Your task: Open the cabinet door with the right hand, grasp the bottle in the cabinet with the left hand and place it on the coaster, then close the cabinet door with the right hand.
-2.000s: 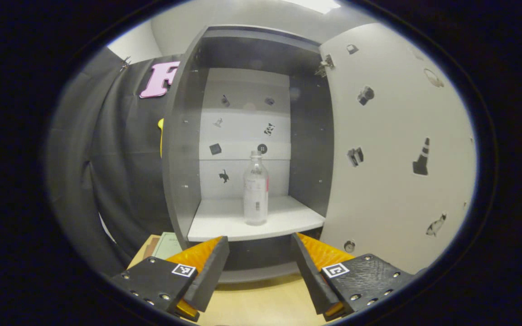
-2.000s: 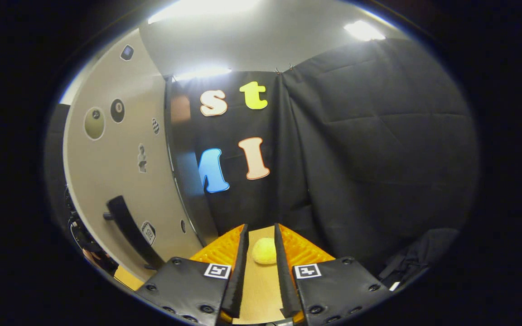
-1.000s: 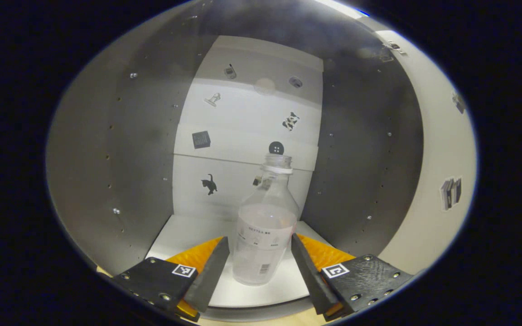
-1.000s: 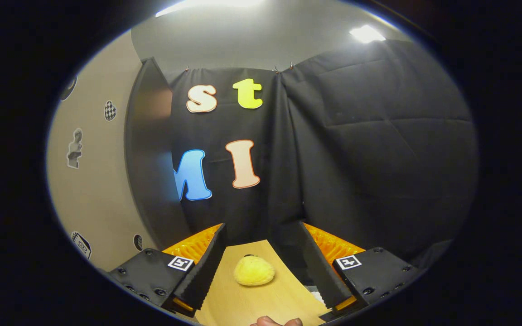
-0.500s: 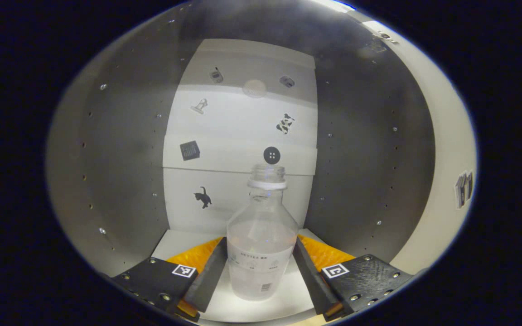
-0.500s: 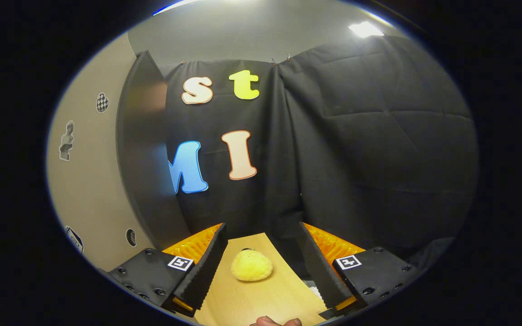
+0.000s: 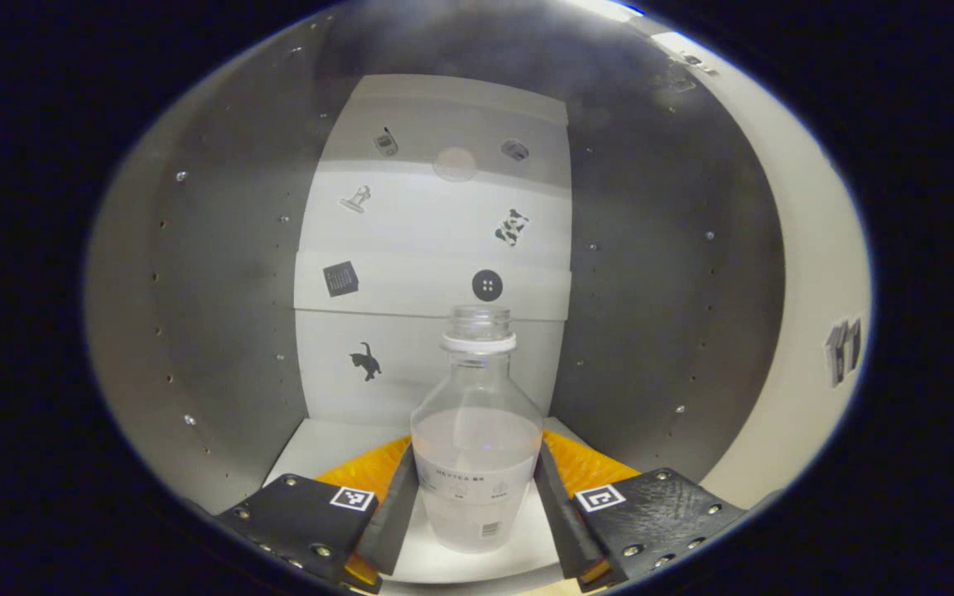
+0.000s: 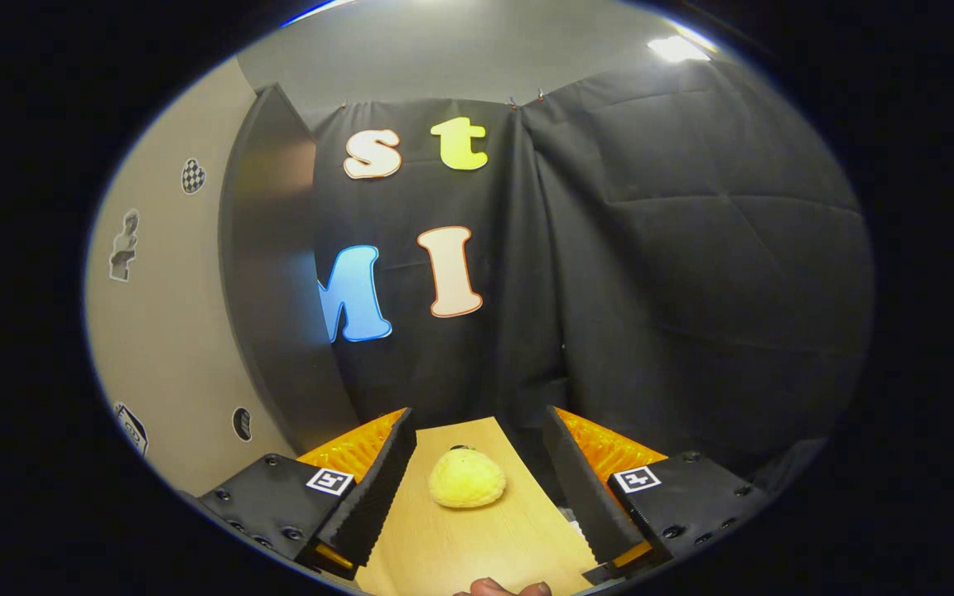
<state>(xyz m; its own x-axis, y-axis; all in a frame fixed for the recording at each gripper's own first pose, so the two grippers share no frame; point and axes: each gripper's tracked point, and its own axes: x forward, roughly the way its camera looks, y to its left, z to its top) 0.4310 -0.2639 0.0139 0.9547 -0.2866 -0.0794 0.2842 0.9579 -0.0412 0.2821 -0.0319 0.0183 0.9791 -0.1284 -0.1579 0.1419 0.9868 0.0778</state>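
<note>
— Where the left gripper view looks into the cabinet (image 7: 228,273), what is hard to make out?

— Its top fades into dark blur, and the open door (image 7: 808,273), to the right of the bottle, is cut off at the edge. The bottle (image 7: 477,439) stands upright on the pale shelf (image 7: 320,443), but its base is partly hidden between the fingers, and its label is too small to make out.

— How does the left gripper (image 7: 475,505) stand?

— Its jaws have narrowed onto the bottle's lower body, one finger against each side. They look to be touching it; a firm squeeze I cannot confirm.

— What else is around the bottle?

— Small stickers dot the back panel (image 7: 436,223) behind it, a round button sticker (image 7: 487,285) just above the bottle's mouth. Bare shelf lies to the left of the bottle; the side walls stand well apart from it.

— And the right gripper (image 8: 477,480)?

— Jaws wide apart, holding nothing, over a wooden table (image 8: 477,546). A yellow fuzzy ball (image 8: 467,478) lies on the table between the fingers. A fingertip (image 8: 502,588) pokes in, cut off, at the bottom. The door (image 8: 171,314) stands to the left, black cloth (image 8: 676,248) behind.
</note>
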